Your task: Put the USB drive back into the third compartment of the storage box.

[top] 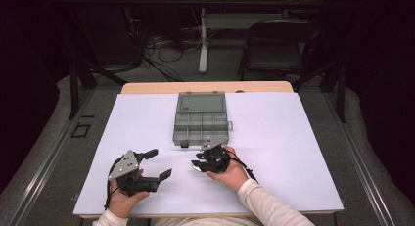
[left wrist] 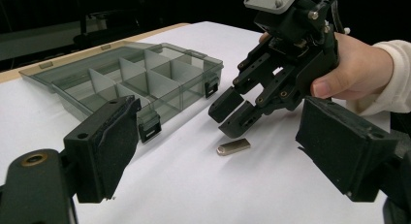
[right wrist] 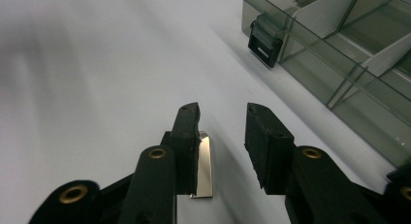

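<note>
1. White table (top: 293,152) under dim light, dark room behind with a folding chair (top: 276,47) and floor cables beyond the far edge.
2. Right tongs (right wrist: 222,132) sit low over the table, jaws parted with a clear gap, pinching nothing.
3. Right there, a small shiny metal piece (right wrist: 205,166) lies flat on the table, tucked against one jaw's inner side rather than centred in the gap; whether it touches that jaw is hard to call.
4. From the left gripper view, the metal piece (left wrist: 233,147) lies just under the right tongs' tips (left wrist: 231,115), on the near side of the organizer box (left wrist: 145,78).
5. Left tongs (top: 159,162), spread wide and holding nothing, hover well to the left of the metal piece.
6. Organizer box (top: 201,122): grey, translucent, lid laid open flat, dividers forming compartments, black latches on its front wall, just beyond the right tongs.
7. Person's hands grip both tools, a cream sleeve (top: 269,206) on the right forearm.
</note>
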`<act>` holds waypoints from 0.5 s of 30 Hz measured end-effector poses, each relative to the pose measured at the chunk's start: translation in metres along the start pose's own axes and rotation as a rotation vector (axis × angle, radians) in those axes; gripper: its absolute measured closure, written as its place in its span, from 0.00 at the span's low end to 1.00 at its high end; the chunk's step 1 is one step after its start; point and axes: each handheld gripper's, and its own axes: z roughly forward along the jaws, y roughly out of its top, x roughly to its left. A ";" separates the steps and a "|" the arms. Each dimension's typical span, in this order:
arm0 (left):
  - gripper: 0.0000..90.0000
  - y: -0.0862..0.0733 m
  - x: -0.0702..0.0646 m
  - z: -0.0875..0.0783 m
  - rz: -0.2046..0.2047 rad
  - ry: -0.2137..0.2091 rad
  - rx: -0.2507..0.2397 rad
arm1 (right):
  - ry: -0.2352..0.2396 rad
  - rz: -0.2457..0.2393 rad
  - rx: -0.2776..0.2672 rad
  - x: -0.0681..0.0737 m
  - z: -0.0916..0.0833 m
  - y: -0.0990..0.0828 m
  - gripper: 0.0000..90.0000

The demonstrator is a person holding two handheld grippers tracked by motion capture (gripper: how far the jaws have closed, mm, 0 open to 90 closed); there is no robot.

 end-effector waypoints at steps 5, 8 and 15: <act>0.16 0.000 0.000 0.000 0.000 0.001 0.003 | 0.012 0.000 0.026 0.003 0.002 -0.001 0.78; 0.16 0.000 0.000 0.000 0.000 0.001 0.004 | 0.016 -0.004 0.034 0.003 0.003 -0.002 0.79; 0.16 0.000 0.001 0.000 0.000 0.001 0.006 | 0.024 -0.014 0.050 0.007 0.004 -0.003 0.82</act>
